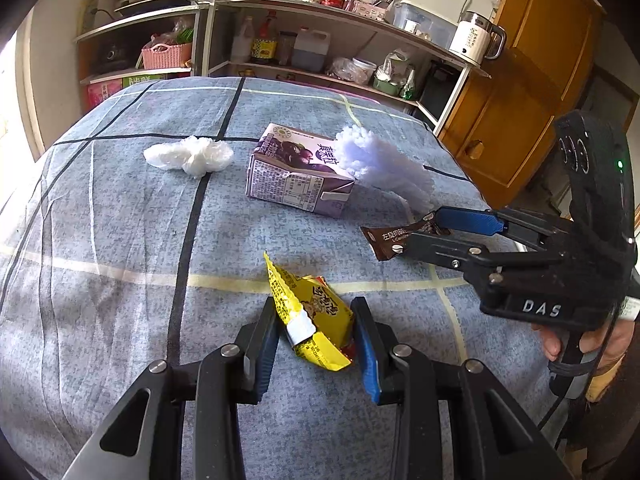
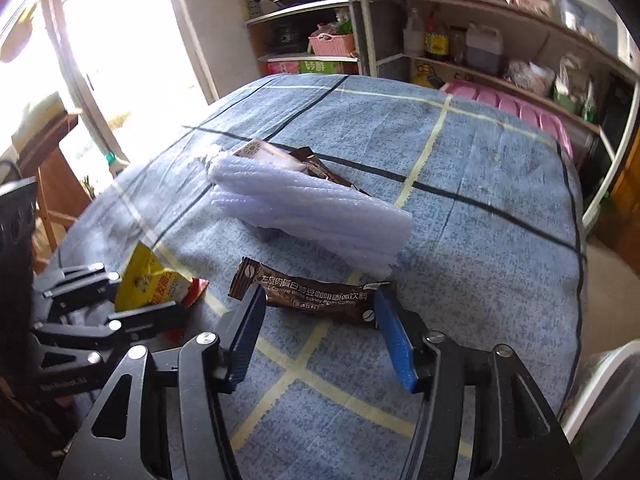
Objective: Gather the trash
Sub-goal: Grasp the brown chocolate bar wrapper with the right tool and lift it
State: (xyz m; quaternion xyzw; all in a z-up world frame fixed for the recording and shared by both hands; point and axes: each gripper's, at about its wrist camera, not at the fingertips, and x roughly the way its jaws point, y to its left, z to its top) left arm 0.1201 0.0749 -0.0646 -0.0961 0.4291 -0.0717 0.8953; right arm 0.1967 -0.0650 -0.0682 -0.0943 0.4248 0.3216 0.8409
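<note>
On the checked blue cloth (image 1: 120, 240) covering the desk, trash lies scattered. Farthest left in the left wrist view is a crumpled clear bag (image 1: 188, 155), lying with its long axis roughly across the picture. Next comes a purple carton (image 1: 298, 176) lying on its side, its long axis running from upper left to lower right, the folded top end facing the lower right. Leaning against its right end is a pale foam net (image 1: 380, 164), its length slanting down to the right toward the right tool.

In the near middle, the left tool (image 1: 316, 336) is clamped on a yellow wrapper (image 1: 312, 316); the wrapper's torn, pointed end sticks up and away from the camera, so its long axis runs along the fingers.

To the right, the right tool (image 2: 318, 320) straddles a brown sachet (image 2: 308, 296) lying flat on the cloth. The sachet's long axis runs crosswise between the two blue pads (image 2: 394, 344), its ends just at them; the fingers stand apart, not pressing it. A hand (image 1: 600, 344) holds that tool's grip at the right edge.
</note>
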